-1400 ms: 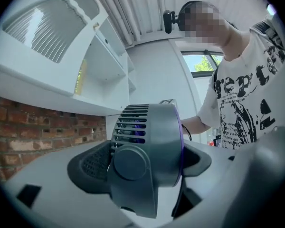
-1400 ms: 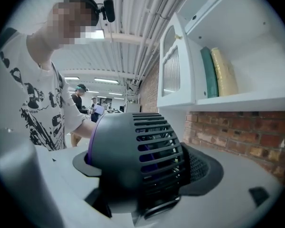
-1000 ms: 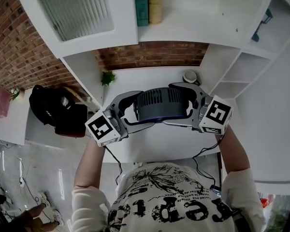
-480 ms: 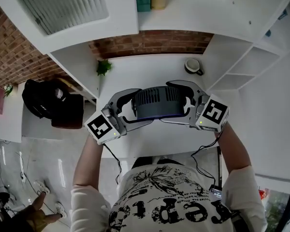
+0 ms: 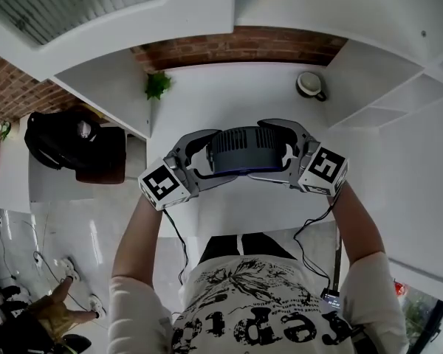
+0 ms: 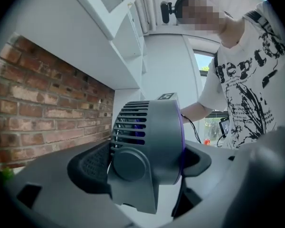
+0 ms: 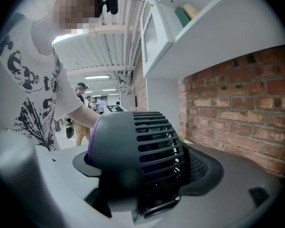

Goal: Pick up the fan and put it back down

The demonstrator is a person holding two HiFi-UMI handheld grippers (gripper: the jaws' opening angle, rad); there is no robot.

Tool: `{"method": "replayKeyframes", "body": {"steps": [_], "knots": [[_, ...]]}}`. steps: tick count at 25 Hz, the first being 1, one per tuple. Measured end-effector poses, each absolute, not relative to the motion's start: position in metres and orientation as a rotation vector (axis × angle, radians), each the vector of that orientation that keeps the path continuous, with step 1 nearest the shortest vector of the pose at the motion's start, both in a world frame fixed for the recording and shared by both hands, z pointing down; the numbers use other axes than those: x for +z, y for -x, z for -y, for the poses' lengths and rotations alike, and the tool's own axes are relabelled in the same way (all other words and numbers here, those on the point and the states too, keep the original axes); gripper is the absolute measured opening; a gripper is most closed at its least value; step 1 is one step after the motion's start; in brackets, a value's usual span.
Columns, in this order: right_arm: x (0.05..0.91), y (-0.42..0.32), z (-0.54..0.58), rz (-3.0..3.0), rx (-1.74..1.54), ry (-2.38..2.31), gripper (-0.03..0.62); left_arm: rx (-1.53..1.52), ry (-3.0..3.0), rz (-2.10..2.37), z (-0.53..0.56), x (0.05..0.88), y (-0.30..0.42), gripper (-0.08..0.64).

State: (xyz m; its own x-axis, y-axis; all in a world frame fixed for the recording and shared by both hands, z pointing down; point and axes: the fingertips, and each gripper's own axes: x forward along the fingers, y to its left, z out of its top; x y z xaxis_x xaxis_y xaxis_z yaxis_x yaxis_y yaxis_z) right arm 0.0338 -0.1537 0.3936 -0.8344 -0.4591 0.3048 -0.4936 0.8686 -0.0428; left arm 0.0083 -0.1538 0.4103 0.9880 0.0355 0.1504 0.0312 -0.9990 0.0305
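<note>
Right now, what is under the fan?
Only the white desk shows beneath the fan. The patch straight below its base is covered by the fan itself, so whether it touches the desk cannot be told.

This is looking like a study corner: a white desk [image 5: 221, 98] is standing against a brick wall [image 5: 236, 44], carrying a mug [image 5: 310, 85] and a small plant [image 5: 157, 85]. Strip lights [image 7: 97, 77] are shining in a hall [image 7: 115, 95] behind.

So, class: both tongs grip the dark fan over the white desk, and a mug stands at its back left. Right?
No: the head view shows the mug at the desk's back right. Both the left tongs and right tongs do grip the dark fan over it.
</note>
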Motion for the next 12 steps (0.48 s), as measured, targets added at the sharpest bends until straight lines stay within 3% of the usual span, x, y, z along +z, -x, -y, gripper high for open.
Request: {"method": "replayKeyframes", "body": {"steps": [12], "knots": [[0.500, -0.028, 0.201, 2.705, 0.287, -0.661, 0.480, 0.364, -2.996, 0.023, 0.199, 0.521, -0.005, 0.414]]}}
